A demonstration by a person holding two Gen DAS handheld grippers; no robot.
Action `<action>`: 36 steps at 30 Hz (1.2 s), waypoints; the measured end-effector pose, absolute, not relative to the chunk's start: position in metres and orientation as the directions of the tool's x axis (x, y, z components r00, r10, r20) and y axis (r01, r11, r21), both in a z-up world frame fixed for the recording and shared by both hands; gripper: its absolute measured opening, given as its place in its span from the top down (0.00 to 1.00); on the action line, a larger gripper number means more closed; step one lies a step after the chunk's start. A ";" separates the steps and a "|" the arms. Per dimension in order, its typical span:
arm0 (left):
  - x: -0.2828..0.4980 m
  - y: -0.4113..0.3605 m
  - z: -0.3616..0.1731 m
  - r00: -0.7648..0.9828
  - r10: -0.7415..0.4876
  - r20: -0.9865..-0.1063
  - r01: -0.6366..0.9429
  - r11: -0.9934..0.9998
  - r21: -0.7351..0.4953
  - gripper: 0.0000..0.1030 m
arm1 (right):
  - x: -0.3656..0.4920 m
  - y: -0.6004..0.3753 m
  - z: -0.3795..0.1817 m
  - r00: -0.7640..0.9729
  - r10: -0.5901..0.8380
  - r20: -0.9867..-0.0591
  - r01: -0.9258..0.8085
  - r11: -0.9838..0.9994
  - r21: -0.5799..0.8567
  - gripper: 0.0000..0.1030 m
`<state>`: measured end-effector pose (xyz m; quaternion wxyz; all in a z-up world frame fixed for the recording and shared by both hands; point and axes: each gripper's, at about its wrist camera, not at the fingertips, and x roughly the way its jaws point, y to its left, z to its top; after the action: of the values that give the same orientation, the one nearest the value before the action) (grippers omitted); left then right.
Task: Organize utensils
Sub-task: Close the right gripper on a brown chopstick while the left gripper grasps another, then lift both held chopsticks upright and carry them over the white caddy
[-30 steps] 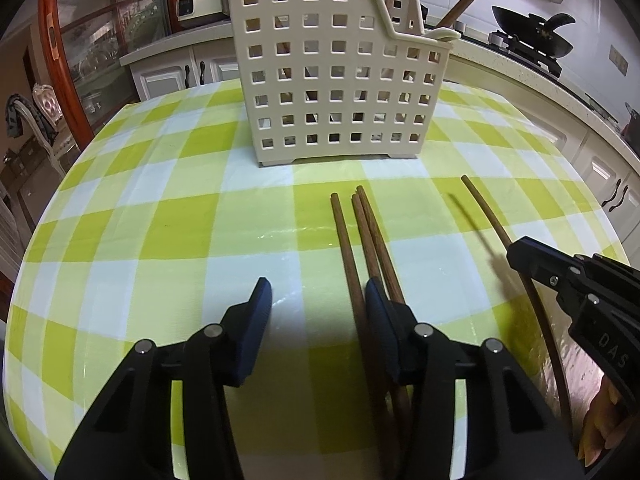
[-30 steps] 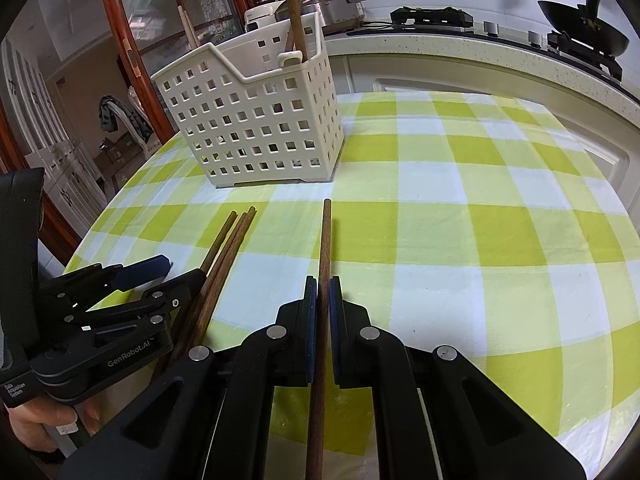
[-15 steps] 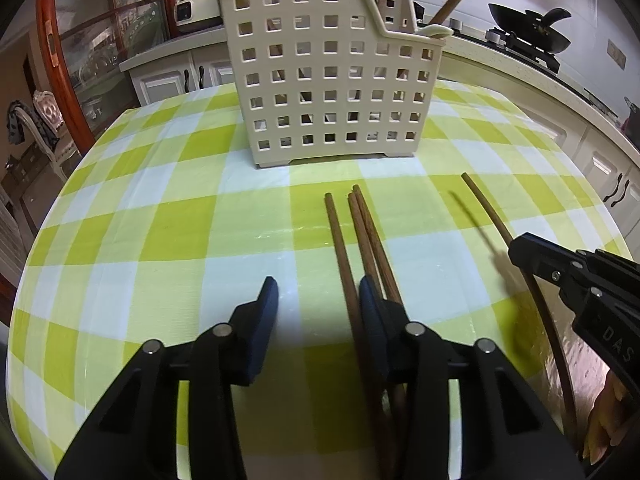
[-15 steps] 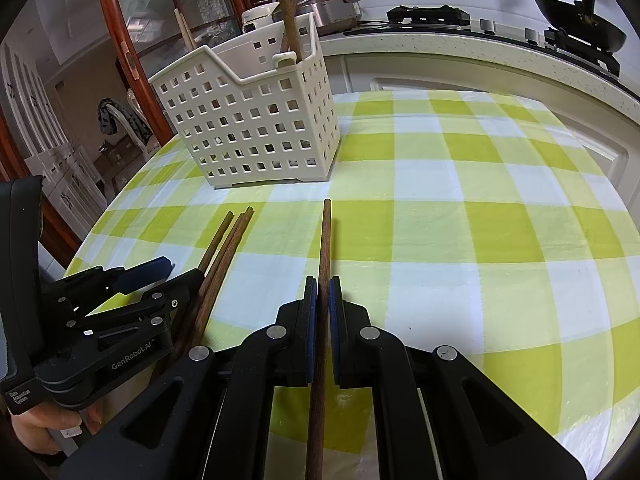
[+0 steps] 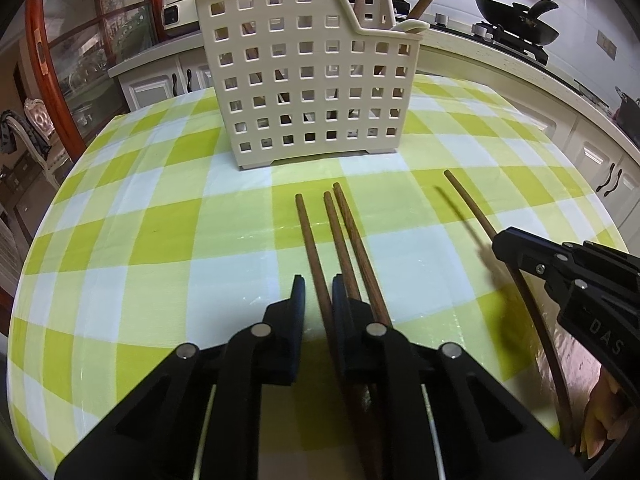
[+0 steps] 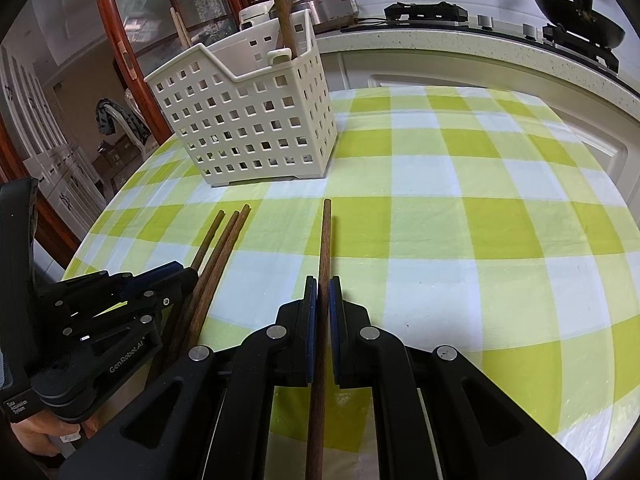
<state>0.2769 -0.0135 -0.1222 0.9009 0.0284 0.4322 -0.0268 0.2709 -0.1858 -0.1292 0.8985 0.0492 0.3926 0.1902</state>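
A cream perforated utensil basket [image 5: 308,80] [image 6: 248,128] stands at the far side of the green-checked tablecloth [image 5: 160,240], with wooden handles [image 6: 280,8] sticking out of it. Three brown chopsticks lie side by side. My left gripper [image 5: 319,294] [image 6: 176,276] is closing onto the leftmost chopstick [image 5: 308,232], which runs between its pads. The other two chopsticks [image 5: 348,232] pass along the outside of its right finger. My right gripper [image 6: 323,292] [image 5: 500,240] is shut on a fourth chopstick [image 6: 326,240] [image 5: 468,200] that lies apart to the right and points at the basket.
A stone counter curves behind the table with a black wok [image 5: 520,20] on a stove and a rice cooker [image 5: 176,12]. A wood-framed glass cabinet [image 6: 120,40] stands to the left. The table's near edge is just below both grippers.
The left gripper's jaws have closed in from wide apart, and the leftmost chopstick now sits between them. The right gripper and its chopstick have not moved.
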 end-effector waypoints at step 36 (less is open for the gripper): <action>0.230 0.021 -0.042 0.809 -0.052 -0.585 0.037 0.999 -0.038 0.94 | 0.248 -0.159 -0.052 0.741 0.407 -0.534 -0.384 0.909 0.161 0.94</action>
<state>0.2304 0.0213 -0.0421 0.9510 -0.0127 0.3081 -0.0233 0.2475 -0.1589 -0.0517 0.9327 0.0204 0.2909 0.2120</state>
